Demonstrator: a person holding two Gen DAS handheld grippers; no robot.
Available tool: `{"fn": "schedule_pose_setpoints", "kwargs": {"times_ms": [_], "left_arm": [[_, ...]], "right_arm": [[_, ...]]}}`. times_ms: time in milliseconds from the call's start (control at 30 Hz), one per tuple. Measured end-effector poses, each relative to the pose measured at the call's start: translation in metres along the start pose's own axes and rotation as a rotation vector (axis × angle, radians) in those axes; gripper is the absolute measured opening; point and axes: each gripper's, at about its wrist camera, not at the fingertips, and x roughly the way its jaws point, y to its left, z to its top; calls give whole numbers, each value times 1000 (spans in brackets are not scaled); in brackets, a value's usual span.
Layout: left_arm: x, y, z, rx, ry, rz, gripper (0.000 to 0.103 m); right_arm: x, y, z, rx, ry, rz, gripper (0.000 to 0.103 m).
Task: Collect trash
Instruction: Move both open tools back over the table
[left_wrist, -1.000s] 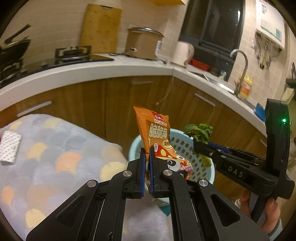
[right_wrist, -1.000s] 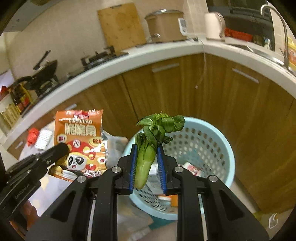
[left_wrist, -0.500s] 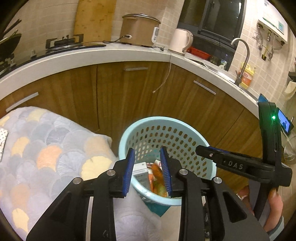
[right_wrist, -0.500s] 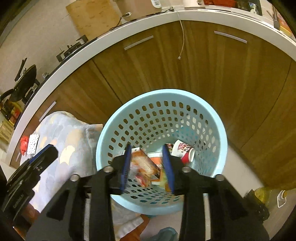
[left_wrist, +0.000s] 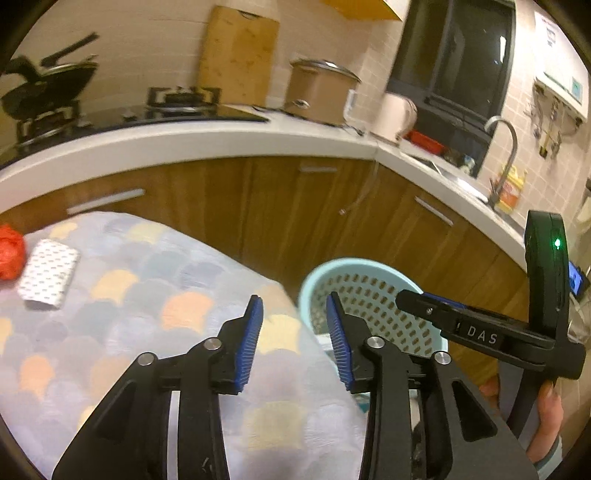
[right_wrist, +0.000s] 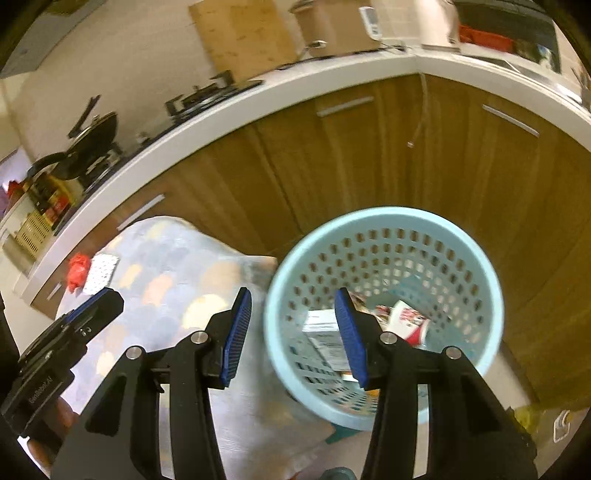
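A light blue perforated basket (right_wrist: 461, 236) stands on the floor by the wooden cabinets and holds several wrappers and boxes (right_wrist: 406, 319). It also shows in the left wrist view (left_wrist: 369, 288). My left gripper (left_wrist: 295, 321) is open and empty over the edge of the patterned cloth, left of the basket. My right gripper (right_wrist: 293, 317) is open and empty above the basket's left rim. A white patterned packet (left_wrist: 48, 273) and a red crumpled piece (left_wrist: 9, 251) lie on the cloth at far left; both also show in the right wrist view, the packet (right_wrist: 100, 273) beside the red piece (right_wrist: 77, 267).
A table covered with a pastel scale-patterned cloth (left_wrist: 129, 295) stands left of the basket. A curved white counter (left_wrist: 221, 140) with wooden cabinets (right_wrist: 406, 155) runs behind, carrying a stove, a wok, a rice cooker (left_wrist: 321, 92), a kettle and a sink tap (left_wrist: 506, 147).
One second ago my left gripper held a snack bag and my right held a leafy green. Both were let go into the basket. Both grippers have since opened wider and swung left toward the table.
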Motion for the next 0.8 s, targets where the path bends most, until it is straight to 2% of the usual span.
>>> {"fn": "schedule_pose_setpoints", "kwargs": {"times_ms": [100,167,300,433,600,733,800], "left_arm": [[-17,18,5,-23,-31,27,38],[-30,34,7,-43,-58,52,47],[-51,65,11,-91,-98,99,52],[-72,104,15,-132,-131,162,61],[-97,164,17,-193,-164,250,62],[-112,214,20,-251,-174,317,67],[-114,239,23,-277,-170,342,71]], "right_arm": [[2,24,2,-32,-3,17,45],[4,41,3,-60,-4,30,46],[12,73,4,-110,1,61,47],[23,115,1,-175,8,106,47],[47,178,-5,-261,22,168,48],[70,224,-6,-321,17,210,53],[82,244,-4,-337,7,226,61]]}}
